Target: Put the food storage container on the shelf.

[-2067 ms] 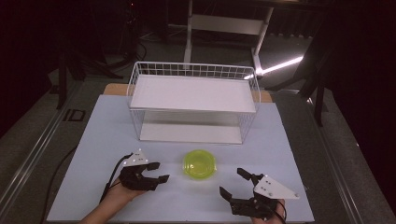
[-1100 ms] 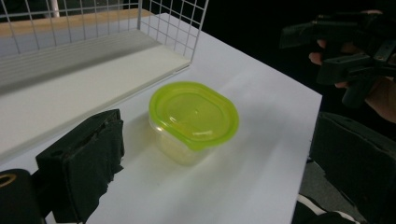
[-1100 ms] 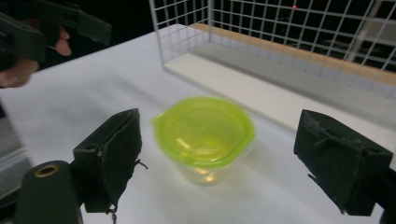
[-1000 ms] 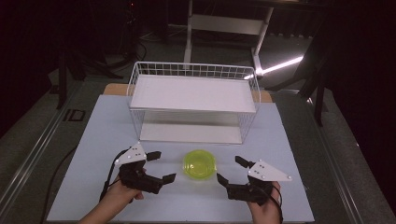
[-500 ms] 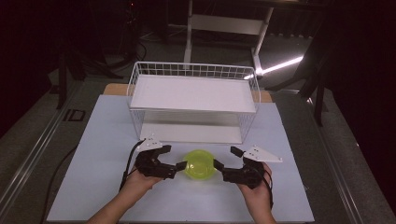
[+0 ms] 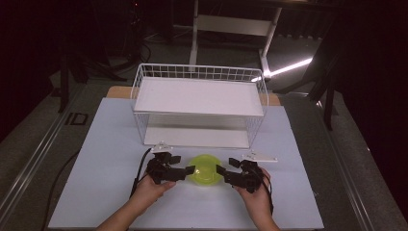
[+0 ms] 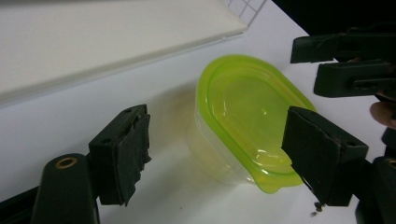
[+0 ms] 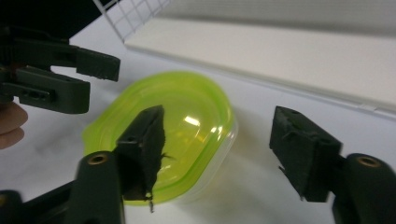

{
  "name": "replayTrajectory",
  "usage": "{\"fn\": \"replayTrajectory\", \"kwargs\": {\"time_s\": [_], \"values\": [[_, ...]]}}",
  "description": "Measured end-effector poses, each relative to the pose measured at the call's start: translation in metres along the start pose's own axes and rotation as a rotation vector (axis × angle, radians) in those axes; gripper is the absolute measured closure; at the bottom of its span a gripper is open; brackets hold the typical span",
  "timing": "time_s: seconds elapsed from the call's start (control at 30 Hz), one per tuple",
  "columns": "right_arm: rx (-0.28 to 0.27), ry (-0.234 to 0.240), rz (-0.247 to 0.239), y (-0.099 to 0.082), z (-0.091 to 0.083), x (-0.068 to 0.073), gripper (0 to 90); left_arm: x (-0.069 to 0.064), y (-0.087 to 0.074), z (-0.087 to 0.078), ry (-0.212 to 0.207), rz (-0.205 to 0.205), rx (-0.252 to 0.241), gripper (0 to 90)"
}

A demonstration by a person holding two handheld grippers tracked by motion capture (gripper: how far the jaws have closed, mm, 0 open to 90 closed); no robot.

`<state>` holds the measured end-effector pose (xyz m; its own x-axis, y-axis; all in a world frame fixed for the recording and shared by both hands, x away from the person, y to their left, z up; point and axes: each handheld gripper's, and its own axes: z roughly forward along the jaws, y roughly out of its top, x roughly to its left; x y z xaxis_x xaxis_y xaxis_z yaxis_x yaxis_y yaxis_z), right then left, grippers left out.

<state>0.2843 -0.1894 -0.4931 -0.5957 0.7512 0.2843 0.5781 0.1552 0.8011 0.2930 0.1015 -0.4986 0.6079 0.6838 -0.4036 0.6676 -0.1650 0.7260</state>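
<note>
Container (image 6: 205, 169), clear-walled with a yellow-green lid (image 7: 247, 123), sits on the white table (image 6: 96, 163) near its front edge, just in front of a white wire basket (image 6: 199, 103). Lid on, a small tab at one end. Left gripper (image 6: 185, 172) at the container's left side, jaws apart; in the left gripper view the container lies between them, one jaw overlapping the lid's edge, contact not clear. Right gripper (image 6: 222, 172) at the container's right side, jaws also apart; in the right gripper view one jaw sits in front of the lid, the other stands off to the side over bare table. Both grippers point inward at each other across the container. A hand (image 6: 146, 190) holds each gripper, forearms coming in from the table's near edge. Basket holds a white shelf board (image 6: 199, 96) above a lower white panel. Dark floor and a white stand (image 6: 235, 24) beyond the table.
</note>
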Motion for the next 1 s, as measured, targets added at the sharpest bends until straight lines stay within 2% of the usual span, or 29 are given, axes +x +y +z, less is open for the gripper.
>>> {"fn": "replayTrajectory", "kwargs": {"time_s": [0.1,0.23,0.33,0.43,0.5,0.57,0.63,0.7,0.73,0.8,0.9,0.97,1.0], "values": [[0.022,0.003,0.012,-0.002,0.004,-0.002,38.4,0.001,-0.003,0.004,-0.003,-0.018,0.019,29.5],[0.047,0.007,0.026,-0.005,0.007,-0.002,40.8,0.001,-0.007,0.01,-0.015,-0.053,0.039,31.3],[0.066,0.011,0.071,-0.008,0.008,-0.003,44.9,0.002,-0.009,0.012,-0.034,-0.06,0.046,40.8],[0.079,0.02,0.103,-0.008,0.008,-0.005,49.6,0.002,-0.009,0.012,-0.075,-0.062,0.05,51.6],[0.094,0.036,0.156,-0.008,0.007,-0.007,54.3,0.0,-0.008,0.012,-0.095,-0.068,0.059,57.5],[0.105,0.046,0.191,-0.009,0.006,-0.008,59.4,-0.001,-0.008,0.011,-0.107,-0.072,0.071,59.7],[0.113,0.048,0.184,-0.008,0.005,-0.005,66.3,-0.002,-0.008,0.01,-0.114,-0.089,0.075,63.2],[0.118,0.044,0.17,-0.007,0.004,-0.003,66.3,-0.002,-0.008,0.01,-0.114,-0.089,0.075,64.7],[0.128,0.026,0.176,-0.007,0.002,0.002,70.8,-0.007,-0.009,0.008,-0.1,-0.077,0.08,67.0],[0.128,0.033,0.205,-0.008,0.0,0.003,73.1,-0.011,-0.011,0.006,-0.083,-0.07,0.074,68.5],[0.122,0.015,0.227,-0.009,-0.004,0.01,76.8,-0.017,-0.015,0.003,-0.051,-0.057,0.072,72.4],[0.112,-0.008,0.219,-0.008,-0.007,0.017,79.4,-0.018,-0.018,0.001,-0.031,-0.047,0.068,78.9],[0.118,-0.016,0.192,-0.008,-0.007,0.02,79.7,-0.017,-0.019,0.0,-0.033,-0.055,0.062,79.1]]}}
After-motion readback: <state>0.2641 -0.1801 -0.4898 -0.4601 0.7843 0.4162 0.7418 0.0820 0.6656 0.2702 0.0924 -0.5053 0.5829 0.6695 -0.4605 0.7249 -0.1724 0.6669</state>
